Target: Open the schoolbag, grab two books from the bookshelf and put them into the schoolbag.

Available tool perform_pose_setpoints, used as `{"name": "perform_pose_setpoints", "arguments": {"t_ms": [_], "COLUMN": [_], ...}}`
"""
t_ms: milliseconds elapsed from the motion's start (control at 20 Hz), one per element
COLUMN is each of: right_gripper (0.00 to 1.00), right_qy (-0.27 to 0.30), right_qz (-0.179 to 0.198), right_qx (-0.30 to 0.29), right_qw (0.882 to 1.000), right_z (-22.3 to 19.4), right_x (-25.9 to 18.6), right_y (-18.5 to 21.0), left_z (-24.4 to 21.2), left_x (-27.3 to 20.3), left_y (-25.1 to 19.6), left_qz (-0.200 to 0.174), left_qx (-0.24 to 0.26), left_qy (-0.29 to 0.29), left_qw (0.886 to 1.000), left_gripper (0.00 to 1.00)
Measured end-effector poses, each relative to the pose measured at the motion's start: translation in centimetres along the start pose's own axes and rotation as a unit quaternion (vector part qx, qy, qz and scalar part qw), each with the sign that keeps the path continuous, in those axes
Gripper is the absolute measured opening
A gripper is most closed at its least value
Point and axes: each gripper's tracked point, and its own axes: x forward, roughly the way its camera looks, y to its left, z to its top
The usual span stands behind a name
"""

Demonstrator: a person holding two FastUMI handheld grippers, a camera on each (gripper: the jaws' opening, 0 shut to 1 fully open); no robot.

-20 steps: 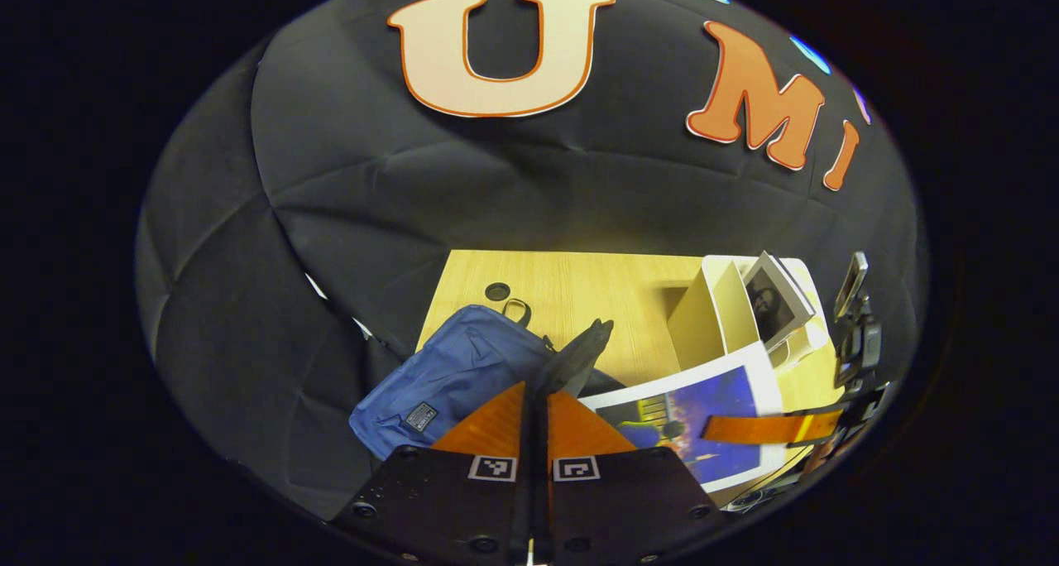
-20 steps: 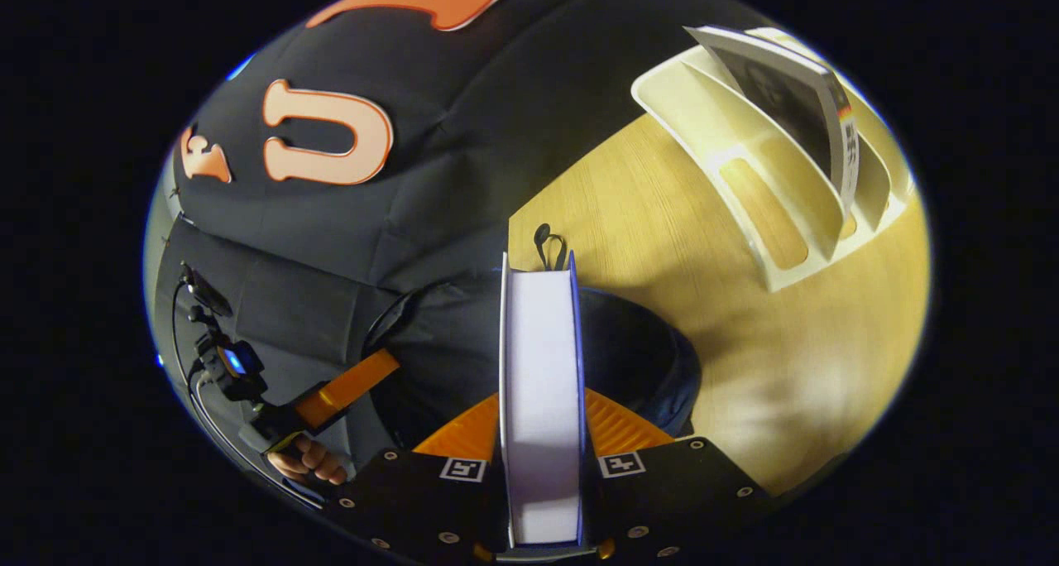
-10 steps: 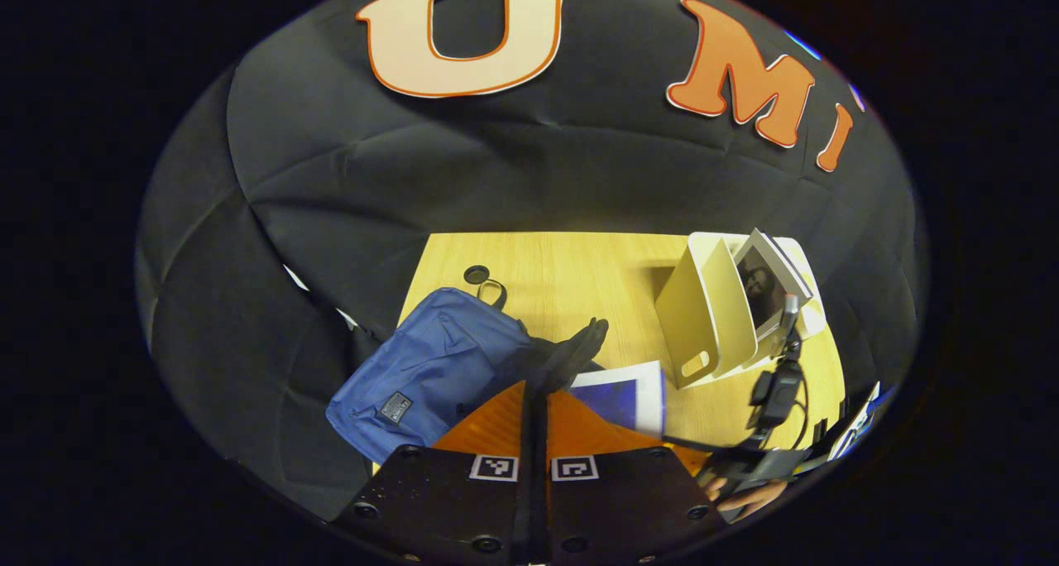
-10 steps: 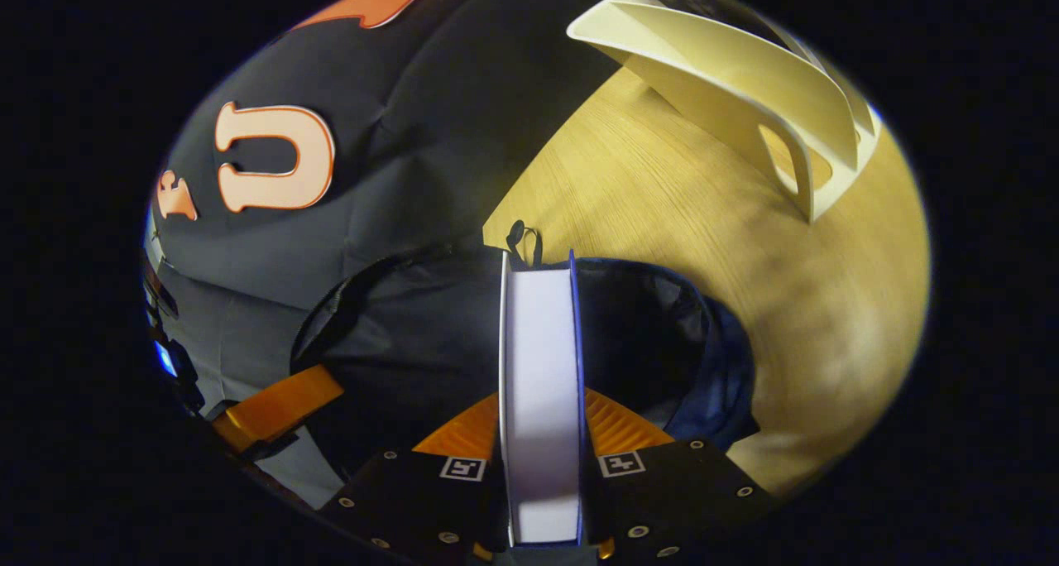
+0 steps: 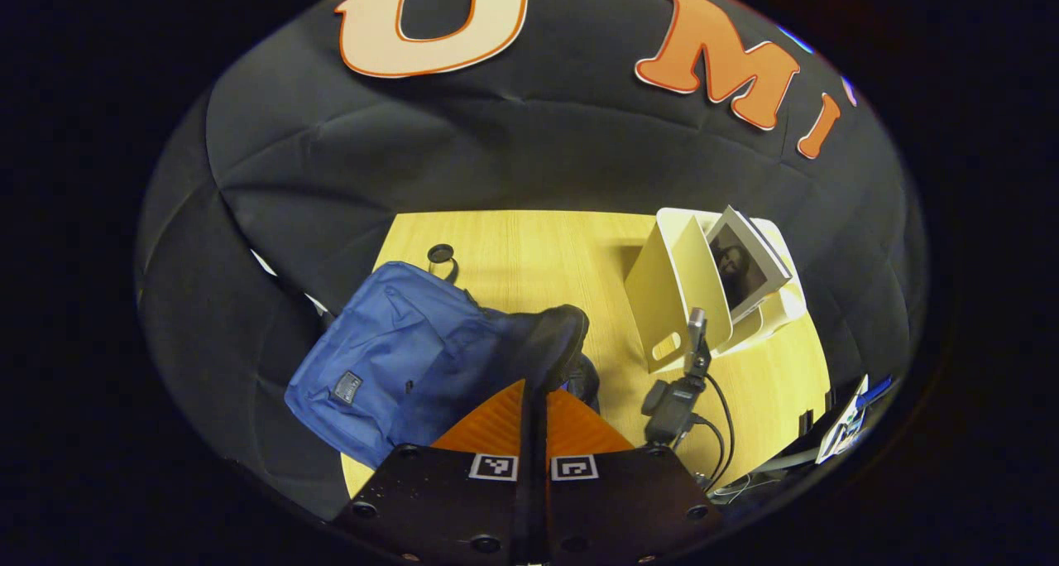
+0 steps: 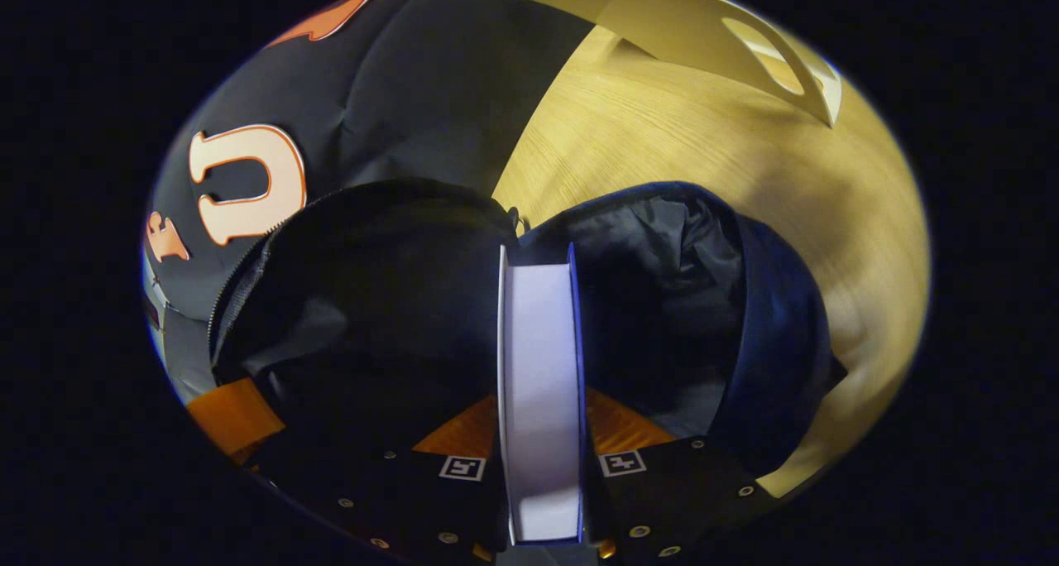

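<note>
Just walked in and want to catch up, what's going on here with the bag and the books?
A person is packing a blue schoolbag on a wooden table with two handheld grippers. The left gripper is shut on the edge of the bag's opening, holding it open. The right gripper is shut on a book, which is going edge-first into the dark opening. Another book stands in the white bookshelf.

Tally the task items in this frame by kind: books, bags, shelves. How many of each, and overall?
Books: 2, one book clamped in the right gripper going into the bag, one second book standing in the shelf.
Bags: 1, the blue schoolbag, its flap pinched by the left gripper.
Shelves: 1, the white bookshelf.
Total: 4.
</note>
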Motion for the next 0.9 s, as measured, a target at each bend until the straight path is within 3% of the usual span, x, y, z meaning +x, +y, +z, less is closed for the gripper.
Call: {"name": "perform_pose_setpoints", "arguments": {"t_ms": [300, 450, 700, 800, 900], "right_gripper": [0.40, 0.47, 0.86, 0.93, 0.94], "right_qy": [0.033, 0.033, 0.017, 0.000, -0.027], "right_qz": [-0.009, -0.023, -0.038, -0.044, -0.053], "right_qx": [0.007, -0.032, -0.103, -0.124, -0.154], "right_qw": [0.999, 0.999, 0.994, 0.991, 0.986], "right_z": [-0.9, 0.0, 2.6, 4.6, 7.0], "right_x": [1.0, -0.6, -5.2, -7.2, -9.8], "right_y": [-0.7, -0.2, -0.4, -0.3, 0.1], "left_z": [-0.3, 0.1, 0.0, 0.0, -0.1], "left_x": [-0.1, -0.3, -0.3, -0.5, -0.4], "left_y": [-0.1, 1.0, 1.4, 1.5, 1.7], "left_qz": [-0.003, 0.005, -0.002, -0.004, -0.004], "left_qx": [0.007, 0.010, -0.001, -0.004, -0.008], "left_qy": [0.001, -0.007, -0.014, -0.018, -0.020], "left_qw": [1.000, 1.000, 1.000, 1.000, 1.000], "left_gripper": [0.01, 0.01, 0.01, 0.01, 0.00]}}
